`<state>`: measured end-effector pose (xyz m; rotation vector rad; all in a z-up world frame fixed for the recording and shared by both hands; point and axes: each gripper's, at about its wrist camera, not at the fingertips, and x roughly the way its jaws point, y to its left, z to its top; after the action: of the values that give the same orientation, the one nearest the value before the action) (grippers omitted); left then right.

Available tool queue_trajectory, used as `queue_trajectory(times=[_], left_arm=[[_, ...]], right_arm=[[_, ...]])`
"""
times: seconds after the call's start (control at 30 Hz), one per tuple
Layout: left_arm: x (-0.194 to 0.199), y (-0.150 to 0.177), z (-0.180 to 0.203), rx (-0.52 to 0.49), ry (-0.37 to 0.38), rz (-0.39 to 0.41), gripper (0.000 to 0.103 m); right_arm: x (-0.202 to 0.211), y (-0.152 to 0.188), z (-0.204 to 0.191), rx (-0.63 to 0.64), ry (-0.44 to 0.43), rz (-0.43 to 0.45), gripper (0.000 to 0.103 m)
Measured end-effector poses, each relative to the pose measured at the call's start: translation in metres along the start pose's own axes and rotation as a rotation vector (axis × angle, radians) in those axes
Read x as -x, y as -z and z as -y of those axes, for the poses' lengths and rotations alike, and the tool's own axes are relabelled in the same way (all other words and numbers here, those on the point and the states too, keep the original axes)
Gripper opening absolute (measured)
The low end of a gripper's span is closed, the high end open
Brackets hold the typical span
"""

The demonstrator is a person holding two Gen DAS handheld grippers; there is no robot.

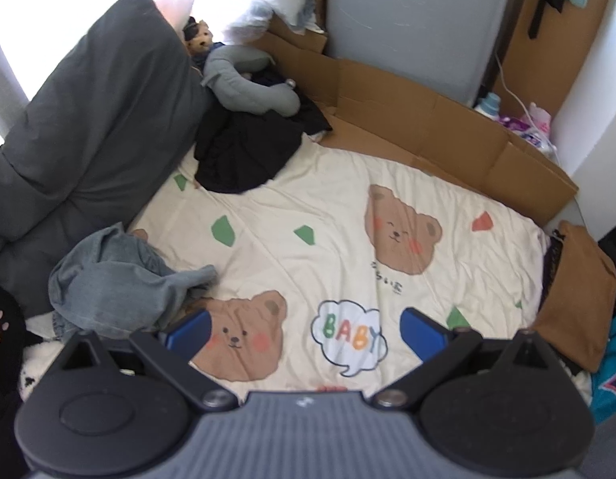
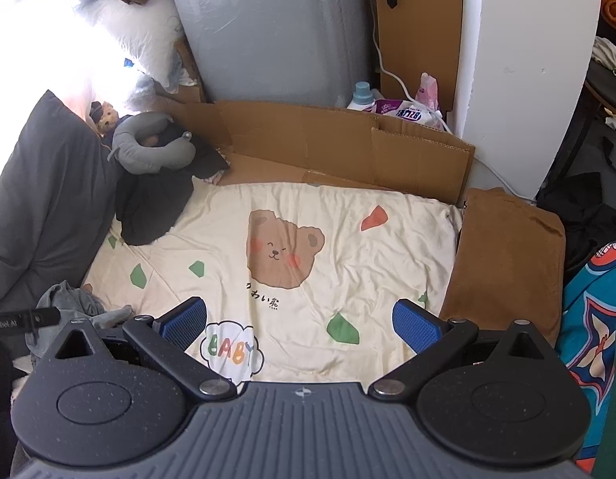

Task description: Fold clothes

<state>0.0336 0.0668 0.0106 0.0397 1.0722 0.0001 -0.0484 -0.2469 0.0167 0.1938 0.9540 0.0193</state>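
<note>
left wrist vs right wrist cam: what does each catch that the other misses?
Left wrist only: the second bear face near the open left claw.
Right wrist only: the white pillar and the dark heap right of the brown cloth, past the open right claw.
Both: bear sheet, crumpled blue-grey garment, black garment, cardboard.

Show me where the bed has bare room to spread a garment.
Free: the bear-print sheet middle, between black clothes and brown folded cloth. Crowded: left edge, with grey-blue garment and grey duvet; far-left corner holds the neck pillow.
</note>
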Motion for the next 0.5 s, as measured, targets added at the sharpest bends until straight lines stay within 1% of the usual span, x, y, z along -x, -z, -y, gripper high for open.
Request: queue_trajectory(times=[0.07,0.17,0.3,0.4,0.5], left_arm=[[0.000,-0.004,-0.007,0.009,-0.009,0.011,0.102],[0.000,-0.009,-0.018,0.027,-0.002,0.009,0.102],[-0.003,-0.016,-0.031,0.041,-0.025,0.010,0.102],[-0.005,-0.023,-0.045,0.066,-0.017,0.008,0.102],[-0.005,-0.028,-0.060,0.090,-0.005,0.022,0.102]], right_arm=[[-0.003,-0.001,-0.001,-0.010,-0.001,-0.011,0.102],[-0.004,-0.004,-0.003,-0.008,0.006,-0.005,0.102],[-0.006,-0.008,-0.004,-0.015,0.004,0.000,0.102],[-0.008,-0.011,-0.007,-0.013,0.013,0.008,0.102],[-0.010,-0.015,-0.010,-0.007,0.020,0.010,0.102]])
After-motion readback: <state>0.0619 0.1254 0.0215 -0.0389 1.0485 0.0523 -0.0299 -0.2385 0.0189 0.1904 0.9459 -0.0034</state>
